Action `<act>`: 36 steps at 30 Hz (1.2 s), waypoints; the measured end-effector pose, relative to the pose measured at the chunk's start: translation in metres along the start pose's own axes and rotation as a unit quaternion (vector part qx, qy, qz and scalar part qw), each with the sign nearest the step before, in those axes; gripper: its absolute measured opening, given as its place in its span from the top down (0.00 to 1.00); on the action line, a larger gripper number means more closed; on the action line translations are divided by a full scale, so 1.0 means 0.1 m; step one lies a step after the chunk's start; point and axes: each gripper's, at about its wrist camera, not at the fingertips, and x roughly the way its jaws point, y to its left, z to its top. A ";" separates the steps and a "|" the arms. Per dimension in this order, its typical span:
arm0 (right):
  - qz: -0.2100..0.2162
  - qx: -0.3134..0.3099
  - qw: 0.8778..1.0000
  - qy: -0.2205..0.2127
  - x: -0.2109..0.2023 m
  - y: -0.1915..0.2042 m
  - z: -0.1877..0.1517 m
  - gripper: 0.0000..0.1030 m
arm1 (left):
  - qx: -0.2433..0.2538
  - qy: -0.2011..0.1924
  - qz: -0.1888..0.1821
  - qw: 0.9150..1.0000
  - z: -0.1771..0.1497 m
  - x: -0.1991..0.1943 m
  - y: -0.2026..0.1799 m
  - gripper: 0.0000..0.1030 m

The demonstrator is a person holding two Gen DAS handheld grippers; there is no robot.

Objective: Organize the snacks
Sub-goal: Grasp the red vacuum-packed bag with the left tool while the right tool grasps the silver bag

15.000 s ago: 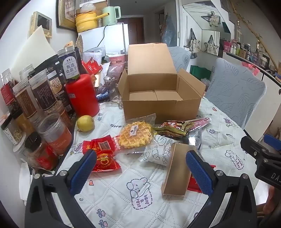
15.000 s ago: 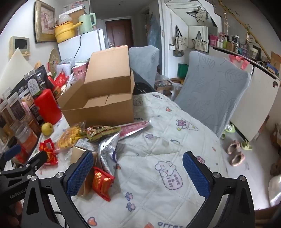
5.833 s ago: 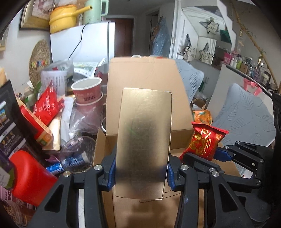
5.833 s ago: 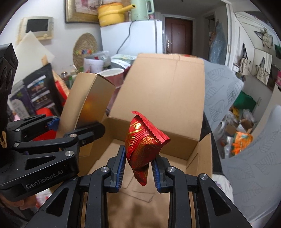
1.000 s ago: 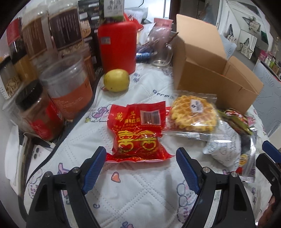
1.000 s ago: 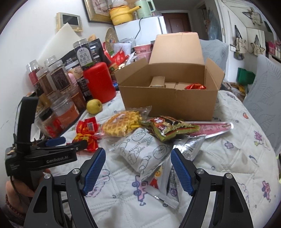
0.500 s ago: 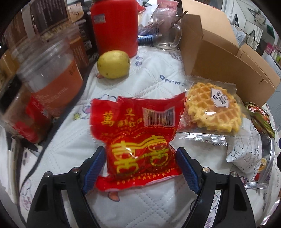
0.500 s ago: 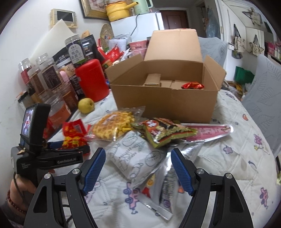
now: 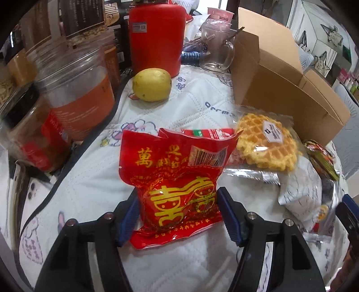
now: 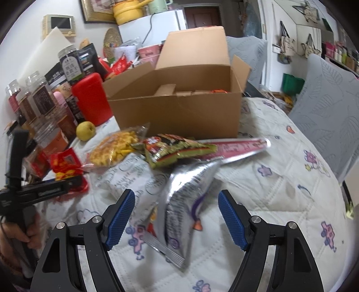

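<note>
Left tongs (image 9: 178, 216) clamped on a red packet (image 9: 177, 177), waffle (image 9: 267, 143) beyond to their right. Right tongs (image 10: 176, 213) spread wide around a silver pouch (image 10: 186, 197).

A white refrigerator (image 10: 163, 21) stands against the far wall, with a yellow pot (image 10: 128, 10) and a pale green kettle (image 10: 158, 4) on top. Left of it hang a framed picture (image 10: 96, 11) and a small wall panel (image 10: 59, 24). Right of it is a dark brown door (image 10: 202, 16), then grey-covered chairs (image 10: 325, 94) and hanging tote bags (image 10: 285, 49).
</note>
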 end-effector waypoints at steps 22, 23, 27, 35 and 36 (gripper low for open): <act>0.021 0.029 0.999 0.039 0.23 -0.10 -0.09 0.30 | -0.033 0.019 -0.051 0.998 -0.11 -0.03 0.00 0.35; 0.021 0.027 0.999 0.040 0.23 -0.10 -0.09 0.30 | -0.027 0.018 -0.049 0.998 -0.10 -0.01 -0.02 0.32; 0.017 0.024 0.999 0.043 0.25 -0.08 -0.10 0.30 | 0.007 0.011 -0.022 1.000 -0.06 0.07 -0.15 0.23; 0.009 0.022 0.999 0.037 0.32 -0.06 -0.06 0.32 | -0.001 -0.008 -0.011 1.000 -0.05 0.07 -0.10 0.35; 0.015 0.024 0.999 0.034 0.32 -0.07 -0.06 0.49 | 0.000 -0.008 -0.015 1.000 -0.05 0.06 -0.08 0.36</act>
